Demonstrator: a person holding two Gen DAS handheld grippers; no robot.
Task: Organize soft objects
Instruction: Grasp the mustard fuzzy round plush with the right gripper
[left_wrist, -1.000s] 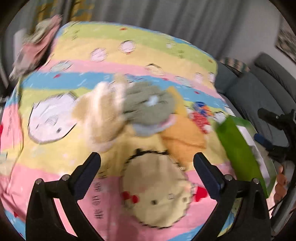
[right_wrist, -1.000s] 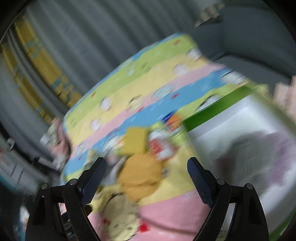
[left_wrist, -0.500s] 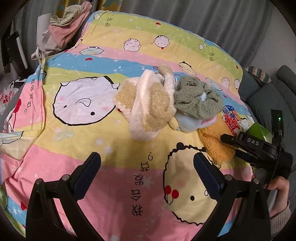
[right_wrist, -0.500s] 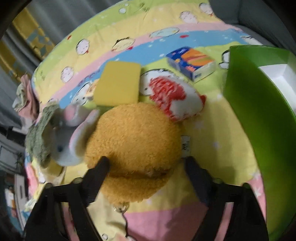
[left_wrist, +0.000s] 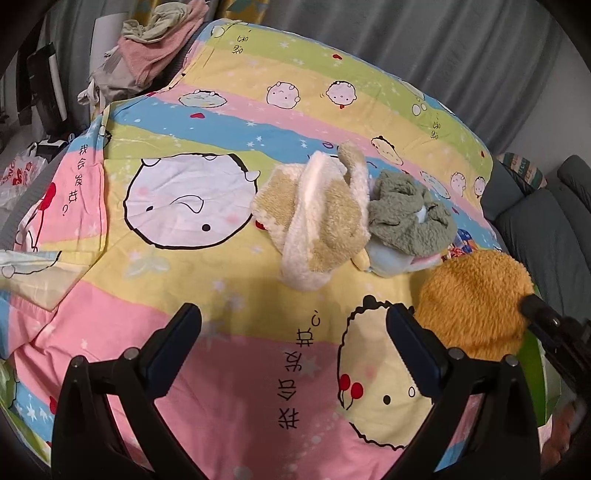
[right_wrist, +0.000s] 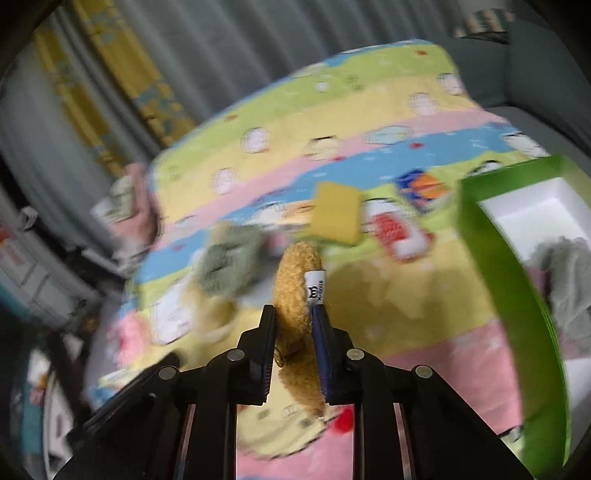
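The right hand-held gripper (right_wrist: 293, 325) is clamped on an orange plush (right_wrist: 295, 280), its 2 fingers (right_wrist: 266, 332) pressed against the flat sides of the toy, with a white tag (right_wrist: 316, 286) lying along the right finger. The plush is lifted off the bed (right_wrist: 406, 302); its shadow falls on the sheet just ahead and to the right. In the left wrist view the same plush (left_wrist: 474, 304) hangs to the right of the left hand-held gripper (left_wrist: 293, 332), with a black finger (left_wrist: 535, 308) of the right one on its far edge. The left hand-held gripper is spread wide and holds nothing, poised over the pink and yellow stripes of the bed (left_wrist: 236, 387). Ahead of it and slightly right lie a cream plush (left_wrist: 317, 218) and, touching it on the right, a green plush (left_wrist: 410, 219) on top of a pale blue plush (left_wrist: 388, 258). Beyond the right hand-held gripper are a yellow sponge (right_wrist: 338, 218), a red and white toy (right_wrist: 397, 230) just beside it and a blue and orange pack (right_wrist: 421, 188) farther back; this view is blurred. To its right stands a green box (right_wrist: 498, 266) with a white inside, holding a grey-green soft item (right_wrist: 565, 280). A heap of clothes (left_wrist: 155, 48) sits at the bed's far left corner.
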